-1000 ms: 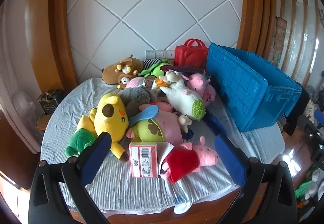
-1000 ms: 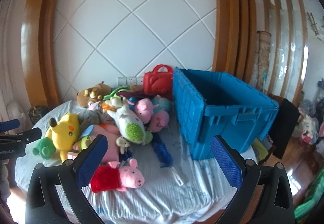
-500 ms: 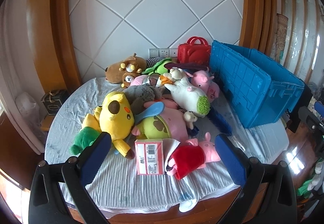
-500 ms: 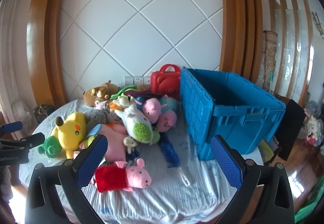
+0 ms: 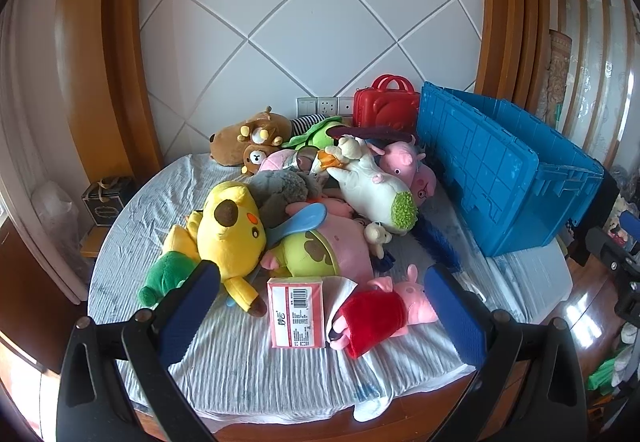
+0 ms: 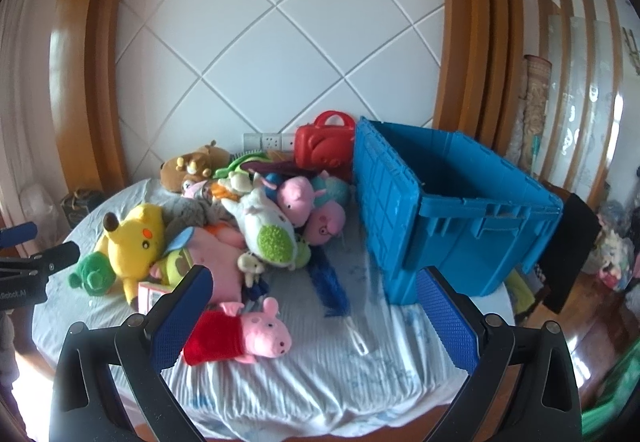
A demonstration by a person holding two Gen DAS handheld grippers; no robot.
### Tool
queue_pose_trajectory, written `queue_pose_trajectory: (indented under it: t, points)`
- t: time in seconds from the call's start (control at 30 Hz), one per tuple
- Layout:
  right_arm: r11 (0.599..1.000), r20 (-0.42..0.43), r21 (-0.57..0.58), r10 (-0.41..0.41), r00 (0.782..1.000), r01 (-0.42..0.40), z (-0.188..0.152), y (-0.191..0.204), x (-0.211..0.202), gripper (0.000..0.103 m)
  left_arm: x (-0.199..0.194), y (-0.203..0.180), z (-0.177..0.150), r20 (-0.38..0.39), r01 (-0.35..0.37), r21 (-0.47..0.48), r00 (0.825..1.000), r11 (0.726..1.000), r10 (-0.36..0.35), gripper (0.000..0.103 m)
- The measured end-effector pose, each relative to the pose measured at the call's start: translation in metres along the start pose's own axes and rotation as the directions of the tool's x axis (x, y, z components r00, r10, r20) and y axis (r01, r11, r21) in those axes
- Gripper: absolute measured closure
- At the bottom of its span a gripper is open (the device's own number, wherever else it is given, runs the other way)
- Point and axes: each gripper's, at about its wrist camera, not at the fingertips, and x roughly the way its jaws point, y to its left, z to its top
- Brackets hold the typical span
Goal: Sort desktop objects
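A pile of plush toys lies on a round cloth-covered table (image 5: 240, 370): a yellow Pikachu (image 5: 230, 230), a white plush with a green patch (image 5: 380, 190), a pink pig in a red dress (image 5: 380, 312) near the front, also in the right wrist view (image 6: 240, 334). A pink tissue pack (image 5: 297, 311) lies in front of the pile. A blue crate (image 6: 452, 218) stands open at the right. My left gripper (image 5: 320, 306) is open and empty above the front edge. My right gripper (image 6: 312, 314) is open and empty, near the pig.
A red toy case (image 5: 386, 106) and a brown bear plush (image 5: 250, 140) sit at the back by the wall sockets. A blue brush-like item (image 6: 330, 284) lies beside the crate. A dark box (image 5: 104, 198) stands left of the table. Wood floor lies to the right.
Both grippers have drawn back and up slightly, so the table and toys sit a little lower and farther in view. Nothing on the table has moved.
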Motion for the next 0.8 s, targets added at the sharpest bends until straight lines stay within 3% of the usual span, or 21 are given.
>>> queue_pose_trajectory:
  t: [0.5, 0.8]
  points:
    - [1.0, -0.015, -0.022, 0.01, 1.0, -0.01, -0.004, 0.008, 0.003, 0.0, 0.001, 0.006, -0.007, -0.009, 0.003, -0.012, 1.0, 1.0, -0.003, 0.0]
    - [0.999, -0.022, -0.017, 0.035, 0.999, -0.035, -0.008, 0.009, 0.007, 0.0, -0.004, 0.005, -0.012, 0.037, 0.031, -0.01, 0.999, 0.999, -0.03, 0.0]
